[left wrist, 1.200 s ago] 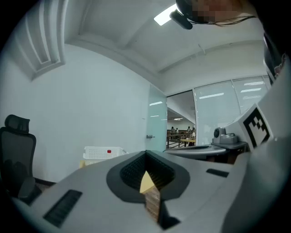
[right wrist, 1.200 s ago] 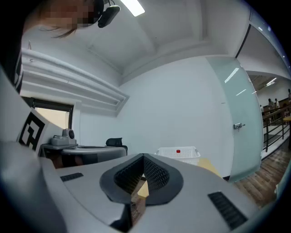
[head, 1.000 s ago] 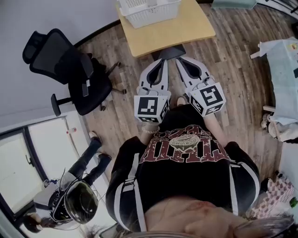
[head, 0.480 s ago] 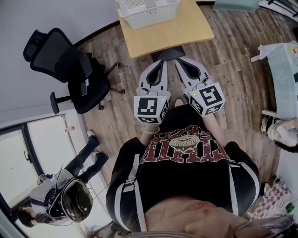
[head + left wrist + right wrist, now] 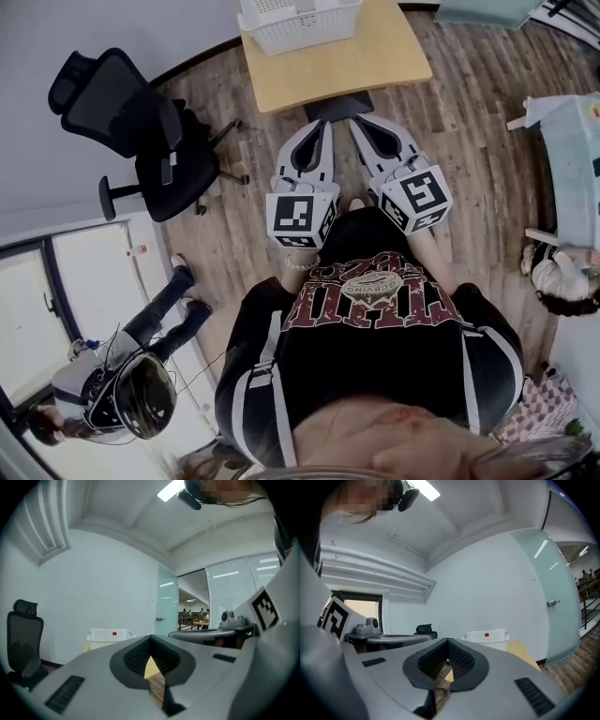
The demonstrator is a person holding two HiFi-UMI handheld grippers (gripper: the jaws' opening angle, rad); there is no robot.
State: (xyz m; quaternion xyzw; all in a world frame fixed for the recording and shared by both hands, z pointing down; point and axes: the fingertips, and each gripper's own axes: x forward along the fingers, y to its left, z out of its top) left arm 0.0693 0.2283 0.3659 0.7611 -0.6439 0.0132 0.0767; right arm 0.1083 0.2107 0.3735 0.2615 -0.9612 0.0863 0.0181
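2 grippers side by side over a wood floor: the left gripper (image 5: pixel 326 124) and right gripper (image 5: pixel 357 121) each have their jaws pressed together on nothing. Both point at a white lattice basket (image 5: pixel 298 21) on the far side of a small wooden table (image 5: pixel 342 67), well apart from them. The basket looks like light, stiff, thin-walled plastic, and its rim seems the firmest hold. A red speck (image 5: pixel 112 633) on it is too small to identify.
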